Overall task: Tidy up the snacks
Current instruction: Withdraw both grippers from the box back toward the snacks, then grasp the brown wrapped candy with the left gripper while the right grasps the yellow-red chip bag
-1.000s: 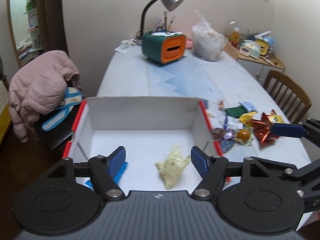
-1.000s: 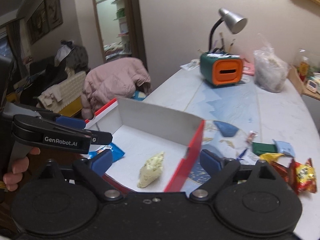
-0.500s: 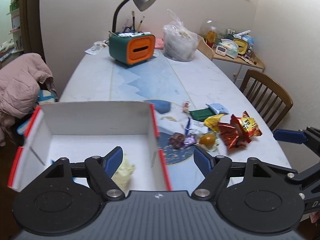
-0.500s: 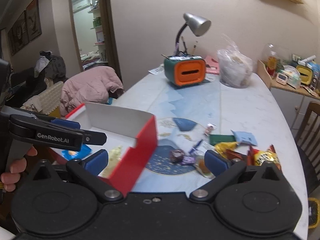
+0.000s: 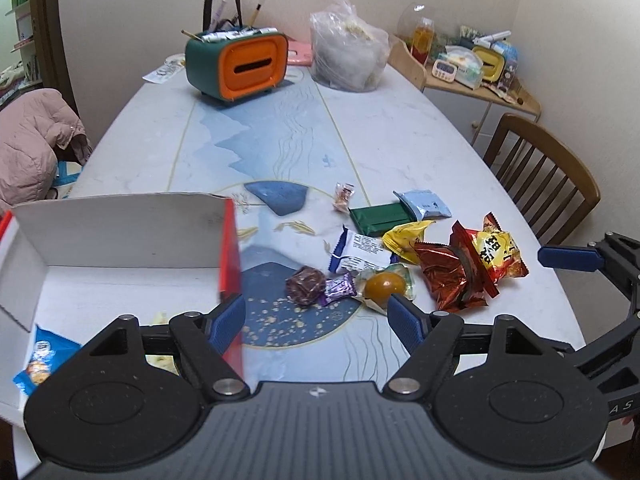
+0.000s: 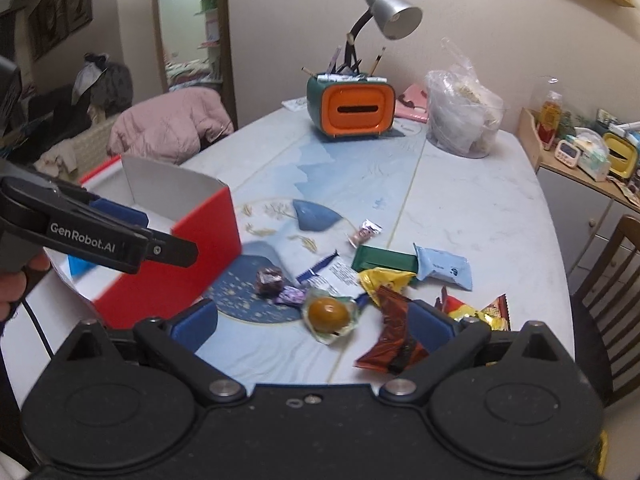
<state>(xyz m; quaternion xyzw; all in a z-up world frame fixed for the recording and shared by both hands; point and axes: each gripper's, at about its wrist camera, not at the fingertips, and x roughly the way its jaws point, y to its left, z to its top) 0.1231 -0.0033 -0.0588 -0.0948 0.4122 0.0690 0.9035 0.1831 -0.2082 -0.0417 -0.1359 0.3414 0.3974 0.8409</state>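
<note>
So over at the left edge of the tabletop (image 5: 400,128) sits the red cardboard box (image 5: 120,232) with white insides, and a blue snack pack (image 5: 40,360) is lying in its near left corner with a bit of a pale yellow packet (image 5: 160,320) beside it. The left gripper (image 5: 316,320) hangs right by the box's right wall, jaws spread wide with nothing in them, just bare tabletop showing between the blue pads. Right of the box, near the front edge, the loose snacks are bunched up: a dark brown wrapped candy (image 5: 306,285), a small purple candy (image 5: 340,289), a clear pack with an orange-brown ball (image 6: 329,314), a white-and-blue packet (image 5: 360,249), a green bar (image 5: 380,220), a light blue packet (image 5: 426,205), a yellow wrapper (image 5: 406,236) and red foil bags (image 5: 460,276). The right gripper (image 6: 314,326) hovers over that pile, jaws nearly full wide, easing in a touch, gripping nothing; the orange-brown ball pack lies below the gap.
</note>
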